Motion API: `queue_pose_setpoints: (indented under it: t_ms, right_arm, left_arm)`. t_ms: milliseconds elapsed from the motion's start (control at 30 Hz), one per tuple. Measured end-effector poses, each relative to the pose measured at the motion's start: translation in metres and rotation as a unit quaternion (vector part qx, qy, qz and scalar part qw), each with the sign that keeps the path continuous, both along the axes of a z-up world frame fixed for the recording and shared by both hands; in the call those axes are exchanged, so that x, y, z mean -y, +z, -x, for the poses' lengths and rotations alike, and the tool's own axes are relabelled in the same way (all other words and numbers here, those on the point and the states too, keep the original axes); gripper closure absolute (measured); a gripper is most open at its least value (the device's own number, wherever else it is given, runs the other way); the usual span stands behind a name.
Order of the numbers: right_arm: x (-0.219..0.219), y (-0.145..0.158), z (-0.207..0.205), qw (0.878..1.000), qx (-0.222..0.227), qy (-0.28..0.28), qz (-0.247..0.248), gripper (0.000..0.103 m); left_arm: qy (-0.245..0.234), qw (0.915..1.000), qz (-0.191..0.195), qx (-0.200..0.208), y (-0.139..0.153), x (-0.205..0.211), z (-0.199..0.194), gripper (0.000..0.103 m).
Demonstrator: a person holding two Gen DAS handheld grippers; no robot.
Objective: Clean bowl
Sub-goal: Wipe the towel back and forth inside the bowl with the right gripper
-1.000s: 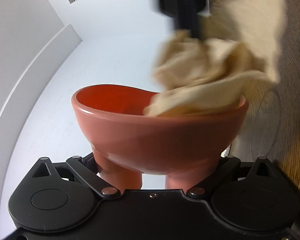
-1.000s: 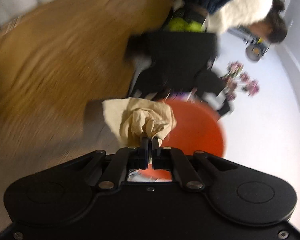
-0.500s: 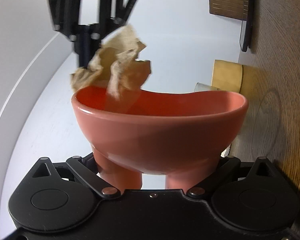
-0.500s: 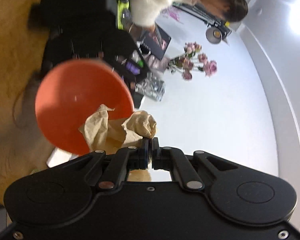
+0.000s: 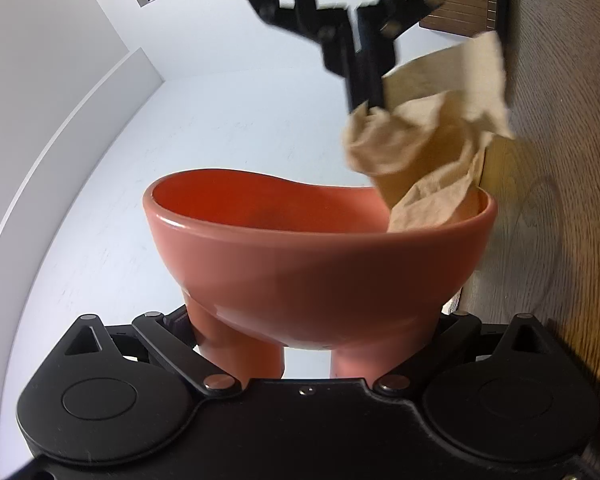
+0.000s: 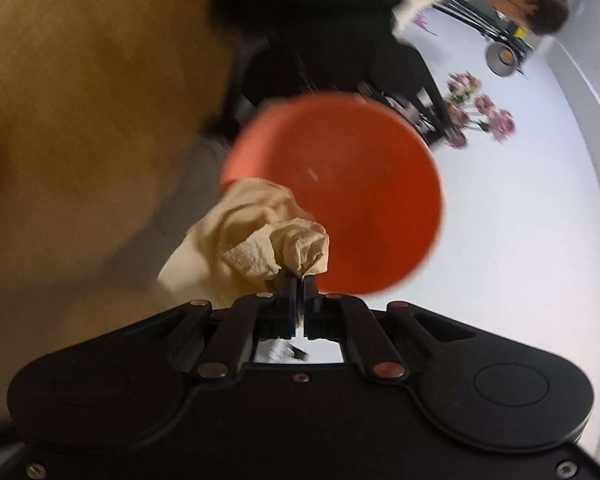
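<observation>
Right wrist view: right gripper (image 6: 299,278), its 2 fingers pressed together on a crumpled beige cloth (image 6: 256,248). Just beyond, the cloth meets the near-left rim of the orange bowl (image 6: 340,196). Left wrist view: left gripper (image 5: 306,344) clamped on the bowl's base, cloth (image 5: 428,160) dipping over the bowl's right rim beside a wooden surface (image 5: 560,200).

Both wrist views closely share the bowl (image 5: 320,264)
</observation>
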State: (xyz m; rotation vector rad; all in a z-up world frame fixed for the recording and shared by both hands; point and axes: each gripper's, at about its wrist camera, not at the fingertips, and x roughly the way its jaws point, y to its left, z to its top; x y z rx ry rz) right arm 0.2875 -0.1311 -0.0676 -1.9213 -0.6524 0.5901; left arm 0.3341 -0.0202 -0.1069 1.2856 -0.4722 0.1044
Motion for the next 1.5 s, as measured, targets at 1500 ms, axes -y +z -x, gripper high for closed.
queue_pose_setpoints:
  t_ms: [1500]
  right_arm:
    - [-0.015,-0.009,0.013,0.999,-0.025,0.025,0.011,0.101]
  left_arm:
    - [0.006,1.0000,0.000,0.000,0.001,0.000,0.006,0.006]
